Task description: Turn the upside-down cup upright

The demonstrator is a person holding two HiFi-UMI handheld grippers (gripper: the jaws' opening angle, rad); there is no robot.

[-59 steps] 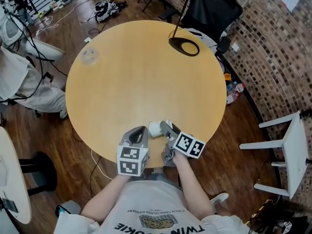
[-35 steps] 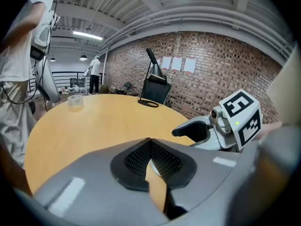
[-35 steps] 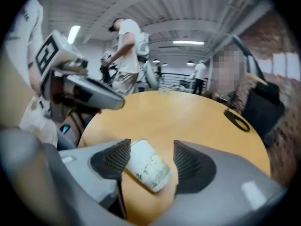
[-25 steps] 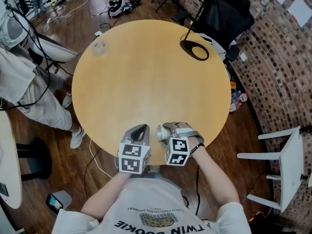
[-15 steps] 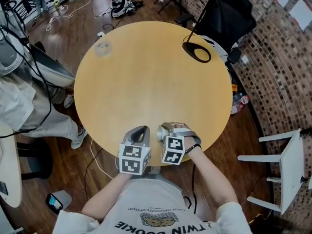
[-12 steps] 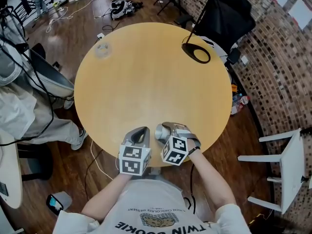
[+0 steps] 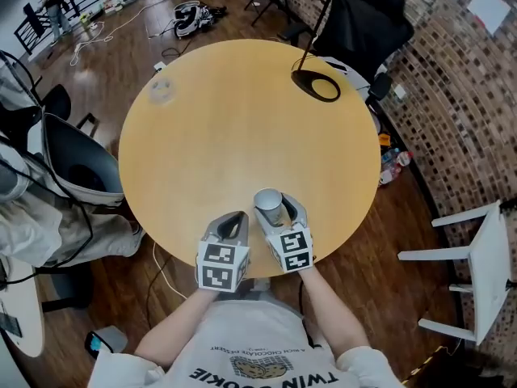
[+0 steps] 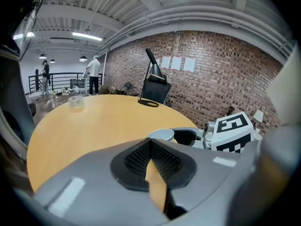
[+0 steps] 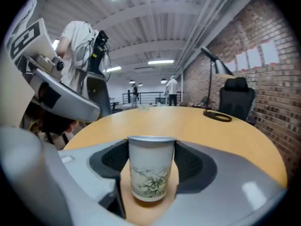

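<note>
Right gripper view: cup (image 9: pixel 149 168) upright, clamped between right gripper (image 7: pixel 276 208) jaws at table (image 7: pixel 242 120) near edge; left gripper (image 7: pixel 233 216) just beside, jaws together, empty

Right tongs (image 9: pixel 151 154) cam: cup (image 9: pixel 150 173) is upright between them, rim up, base on the bench (image 9: pixel 197 128). It's white with a leafy print. I read both pads (image 9: pixel 193 166) pressed against its sides, so it's gripped. Left tongs (image 9: pixel 80 108) show at near left, marker cube (image 9: pixel 23 34) above. Black ring base (image 9: pixel 217 116) sits far right on the bench, with a black chair (image 9: pixel 237 100) behind it and a brick wall (image 9: pixel 270 74) on the right.
</note>
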